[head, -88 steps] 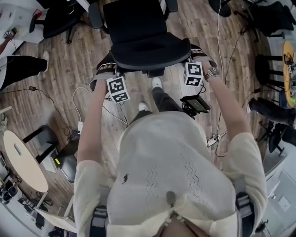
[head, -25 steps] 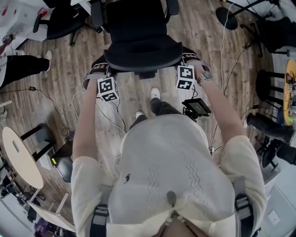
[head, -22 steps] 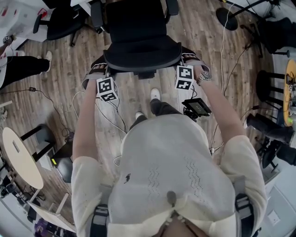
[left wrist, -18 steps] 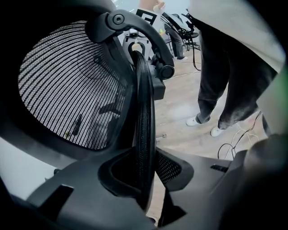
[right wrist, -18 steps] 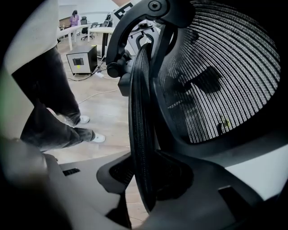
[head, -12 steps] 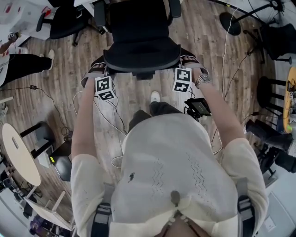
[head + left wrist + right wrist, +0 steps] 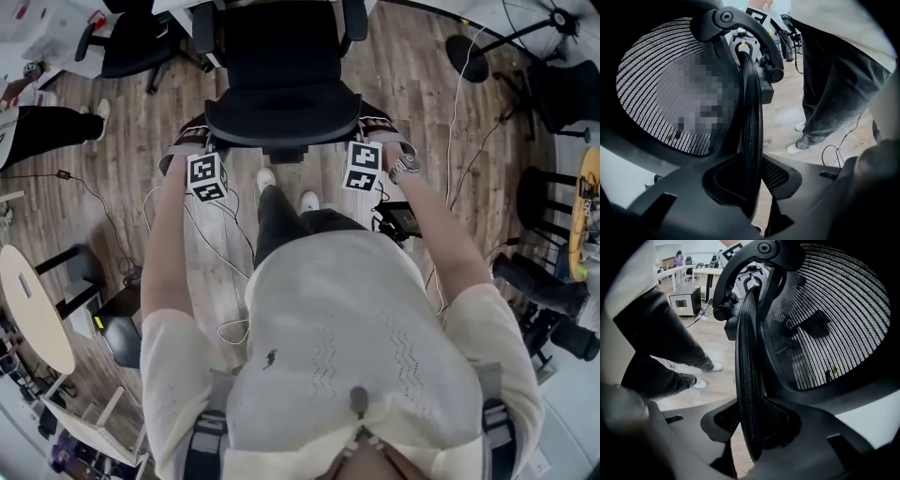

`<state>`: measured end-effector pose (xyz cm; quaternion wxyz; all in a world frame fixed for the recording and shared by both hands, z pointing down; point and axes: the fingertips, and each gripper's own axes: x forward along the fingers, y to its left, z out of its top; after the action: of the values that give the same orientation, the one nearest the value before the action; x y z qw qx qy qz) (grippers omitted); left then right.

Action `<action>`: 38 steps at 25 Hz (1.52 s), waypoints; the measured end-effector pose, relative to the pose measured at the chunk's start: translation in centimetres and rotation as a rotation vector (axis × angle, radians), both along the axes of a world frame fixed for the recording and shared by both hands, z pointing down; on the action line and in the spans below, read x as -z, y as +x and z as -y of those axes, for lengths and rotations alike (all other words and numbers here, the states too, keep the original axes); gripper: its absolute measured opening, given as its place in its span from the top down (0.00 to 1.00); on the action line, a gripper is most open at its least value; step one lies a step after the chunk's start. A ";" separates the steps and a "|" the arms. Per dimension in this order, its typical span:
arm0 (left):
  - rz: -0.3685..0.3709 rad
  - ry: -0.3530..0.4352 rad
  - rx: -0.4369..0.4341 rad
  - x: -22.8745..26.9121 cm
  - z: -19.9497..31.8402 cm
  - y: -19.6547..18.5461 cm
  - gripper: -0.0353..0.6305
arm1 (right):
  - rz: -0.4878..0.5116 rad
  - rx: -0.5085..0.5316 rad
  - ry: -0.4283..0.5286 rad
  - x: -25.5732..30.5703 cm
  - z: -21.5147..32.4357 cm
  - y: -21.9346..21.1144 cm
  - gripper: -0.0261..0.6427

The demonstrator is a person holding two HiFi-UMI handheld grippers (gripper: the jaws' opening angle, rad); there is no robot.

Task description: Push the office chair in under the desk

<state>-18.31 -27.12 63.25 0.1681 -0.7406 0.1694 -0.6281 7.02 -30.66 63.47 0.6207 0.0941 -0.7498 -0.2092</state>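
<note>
The black office chair [image 7: 281, 98] stands just ahead of me on the wood floor, its mesh backrest toward me. My left gripper [image 7: 210, 150] is shut on the left rim of the backrest [image 7: 751, 140], which runs upright between its jaws. My right gripper [image 7: 359, 142] is shut on the right rim [image 7: 747, 390] in the same way. In the left gripper view [image 7: 757, 190] and the right gripper view [image 7: 751, 430] the dark pads sit on both sides of the thin mesh edge. A white desk edge [image 7: 178, 5] shows at the top, beyond the chair.
Another black chair [image 7: 127, 42] stands at the top left, near a person's leg [image 7: 42, 127]. Cables [image 7: 211, 239] trail over the floor by my feet. A round table [image 7: 33, 309] is at the left; stands and a tripod base [image 7: 464, 42] crowd the right.
The chair and both grippers have moved forward, up the picture. I have stepped after it, my left foot coming up level with the right one.
</note>
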 end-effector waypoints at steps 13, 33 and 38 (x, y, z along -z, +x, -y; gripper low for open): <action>-0.008 0.001 0.002 -0.3 2.9 -1.2 0.77 | -0.007 0.000 -0.005 0.0 3.1 -1.2 0.78; -0.009 -0.002 -0.010 -0.2 8.1 -2.6 0.77 | -0.015 -0.021 -0.009 -0.1 8.1 -2.5 0.78; -0.011 -0.006 -0.013 -0.3 9.2 -3.0 0.77 | -0.017 -0.026 -0.011 -0.2 9.1 -2.9 0.78</action>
<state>-21.31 -36.29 63.60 0.1690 -0.7458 0.1636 -0.6233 4.11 -39.79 63.65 0.6304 0.0988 -0.7441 -0.1979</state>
